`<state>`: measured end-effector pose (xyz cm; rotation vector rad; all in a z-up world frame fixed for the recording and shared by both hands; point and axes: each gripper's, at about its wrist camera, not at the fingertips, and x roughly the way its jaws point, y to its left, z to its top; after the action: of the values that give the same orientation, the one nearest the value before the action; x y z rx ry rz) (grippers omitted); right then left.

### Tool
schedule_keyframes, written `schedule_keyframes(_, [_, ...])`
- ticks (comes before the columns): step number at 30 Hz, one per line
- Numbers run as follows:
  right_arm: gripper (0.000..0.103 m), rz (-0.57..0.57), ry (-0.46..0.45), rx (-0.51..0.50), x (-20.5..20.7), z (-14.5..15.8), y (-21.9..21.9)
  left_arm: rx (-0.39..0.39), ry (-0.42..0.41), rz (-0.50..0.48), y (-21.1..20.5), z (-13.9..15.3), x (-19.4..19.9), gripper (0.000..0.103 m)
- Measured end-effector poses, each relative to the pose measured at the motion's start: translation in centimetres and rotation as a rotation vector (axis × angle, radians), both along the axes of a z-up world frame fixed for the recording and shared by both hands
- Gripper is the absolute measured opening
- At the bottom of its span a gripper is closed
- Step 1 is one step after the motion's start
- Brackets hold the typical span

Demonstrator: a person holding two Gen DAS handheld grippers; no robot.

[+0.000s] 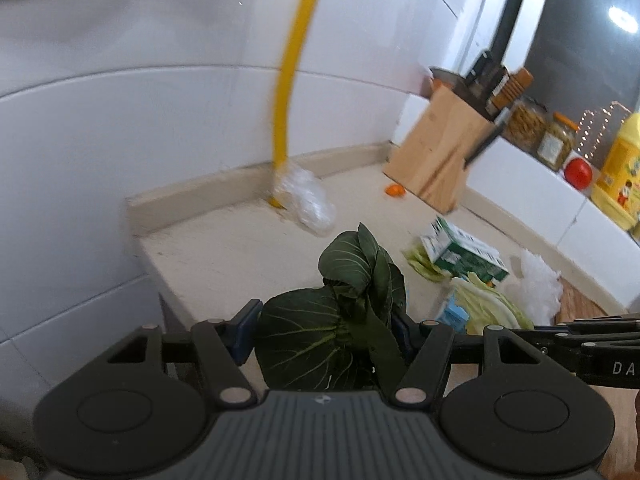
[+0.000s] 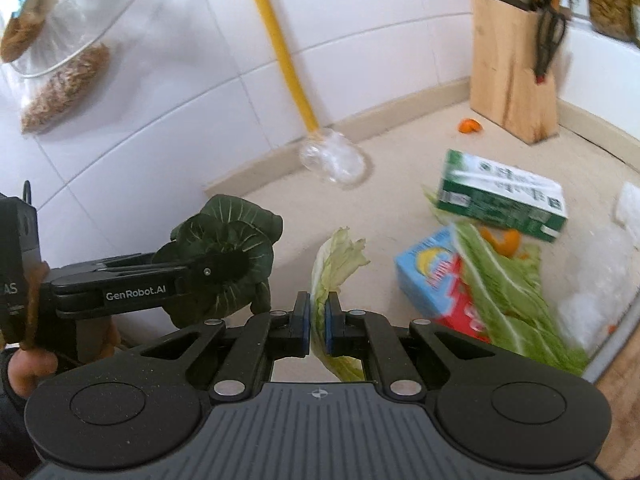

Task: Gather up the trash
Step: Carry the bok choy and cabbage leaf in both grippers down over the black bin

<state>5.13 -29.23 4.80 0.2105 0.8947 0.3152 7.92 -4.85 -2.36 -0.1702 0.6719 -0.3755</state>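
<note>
My left gripper (image 1: 324, 332) is shut on a bunch of dark green leaves (image 1: 352, 272), held up above the beige counter (image 1: 224, 248). From the right wrist view the same gripper (image 2: 224, 268) reaches in from the left with the dark leaves (image 2: 228, 220) bunched at its tips. A pale green cabbage leaf (image 2: 336, 260) stands upright, pinched between the pads of my shut right gripper (image 2: 317, 316). On the counter lie a green-and-white carton (image 2: 504, 196), a blue-and-red carton (image 2: 432, 280), more cabbage leaves (image 2: 516, 300) and orange peel (image 2: 470, 126).
A yellow pipe (image 2: 280, 48) runs down the tiled wall to a wad of clear plastic (image 2: 332, 156). A wooden knife block (image 2: 512, 72) stands in the back corner. White crumpled plastic (image 2: 600, 280) lies at the right. Jars, a tomato (image 1: 578, 173) and an oil bottle (image 1: 620, 176) line a ledge.
</note>
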Motion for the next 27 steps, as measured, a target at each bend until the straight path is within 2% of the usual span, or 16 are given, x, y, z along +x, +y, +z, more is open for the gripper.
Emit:
schedule_keyframes(12, [0.01, 0.113, -0.055, -0.004, 1.3, 1.7, 5.9, 0.002, -0.061, 0.094, 4.4, 1.5, -2.0, 0.057])
schedule_keyframes(27, [0.01, 0.236, -0.076, 0.021, 2.0, 2.2, 12.5, 0.015, -0.083, 0.234, 10.5, 1.6, -4.3, 0.057])
